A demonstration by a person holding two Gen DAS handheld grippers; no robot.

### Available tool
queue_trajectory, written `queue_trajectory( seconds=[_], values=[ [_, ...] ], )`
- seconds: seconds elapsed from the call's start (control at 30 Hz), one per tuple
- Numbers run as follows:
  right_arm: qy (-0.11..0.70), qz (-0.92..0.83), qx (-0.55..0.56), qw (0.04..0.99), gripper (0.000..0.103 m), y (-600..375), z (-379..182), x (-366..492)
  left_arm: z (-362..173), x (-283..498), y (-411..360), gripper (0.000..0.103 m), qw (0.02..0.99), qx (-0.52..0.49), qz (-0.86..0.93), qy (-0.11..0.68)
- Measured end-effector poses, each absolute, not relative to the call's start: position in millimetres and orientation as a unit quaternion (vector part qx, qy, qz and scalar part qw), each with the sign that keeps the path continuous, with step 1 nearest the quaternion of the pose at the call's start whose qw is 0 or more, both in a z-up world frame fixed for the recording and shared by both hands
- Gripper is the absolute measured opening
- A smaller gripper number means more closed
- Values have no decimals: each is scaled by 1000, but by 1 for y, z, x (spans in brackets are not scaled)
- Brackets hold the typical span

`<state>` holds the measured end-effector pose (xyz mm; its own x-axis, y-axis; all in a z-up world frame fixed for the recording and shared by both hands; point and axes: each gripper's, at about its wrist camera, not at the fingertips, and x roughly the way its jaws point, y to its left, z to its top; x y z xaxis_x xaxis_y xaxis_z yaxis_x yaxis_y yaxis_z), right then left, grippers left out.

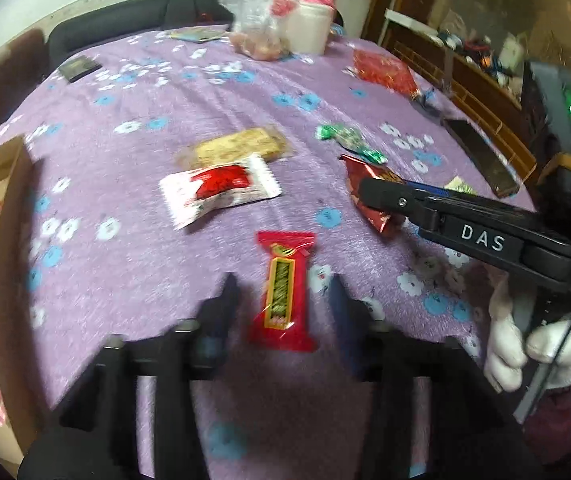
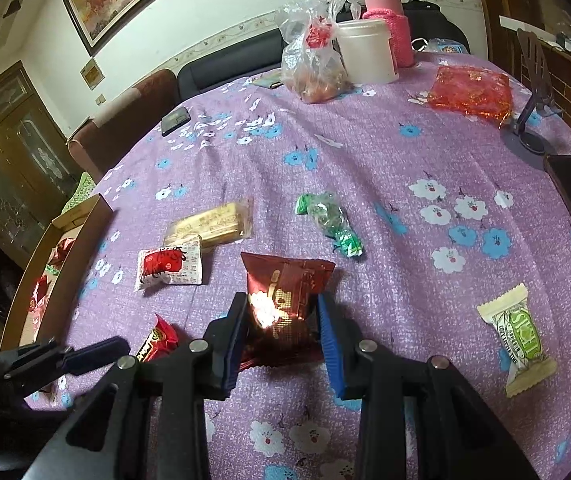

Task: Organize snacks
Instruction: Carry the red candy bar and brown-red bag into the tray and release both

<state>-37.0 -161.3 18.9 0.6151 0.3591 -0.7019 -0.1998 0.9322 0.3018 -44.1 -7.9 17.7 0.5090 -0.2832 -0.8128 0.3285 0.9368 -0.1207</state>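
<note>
A long red snack bar packet (image 1: 283, 288) lies on the purple flowered tablecloth (image 1: 165, 112), between the fingers of my left gripper (image 1: 283, 286). Those jaws stand open, clear of the packet on both sides. My right gripper (image 2: 281, 300) is shut on a dark red shiny packet (image 2: 285, 276). In the left wrist view the right gripper (image 1: 377, 196) comes in from the right, held by a white-gloved hand (image 1: 537, 344), with that dark red packet (image 1: 365, 204) in it. In the right wrist view one left finger (image 2: 97, 354) shows beside the red bar (image 2: 157, 340).
Loose on the cloth are a white-and-red packet (image 2: 169, 266), a gold bar (image 2: 213, 224), a green candy (image 2: 333, 224) and a white-and-green packet (image 2: 519, 340). A cardboard box (image 2: 81, 220) with snacks sits at the left edge. A plastic bag (image 2: 313, 64), a white jar (image 2: 367, 52) and a red bag (image 2: 469, 92) stand at the back.
</note>
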Motion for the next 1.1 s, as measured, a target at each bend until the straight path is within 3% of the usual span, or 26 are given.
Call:
queue_trajectory(
  seconds=[0.13, 0.2, 0.67, 1.1],
  values=[
    [406, 160, 98, 894, 38, -161, 21, -38, 7, -40, -30, 49, 871, 88, -172, 451],
    [404, 163, 97, 895, 37, -161, 22, -39, 8, -38, -30, 20, 871, 81, -183, 448],
    [347, 194, 94, 913, 37, -157, 43, -56, 61, -78, 39, 20, 903, -38, -178, 389],
    [336, 185, 90, 919, 37, -138, 51, -72, 81, -144, 186, 21, 938, -104, -63, 324]
  ],
)
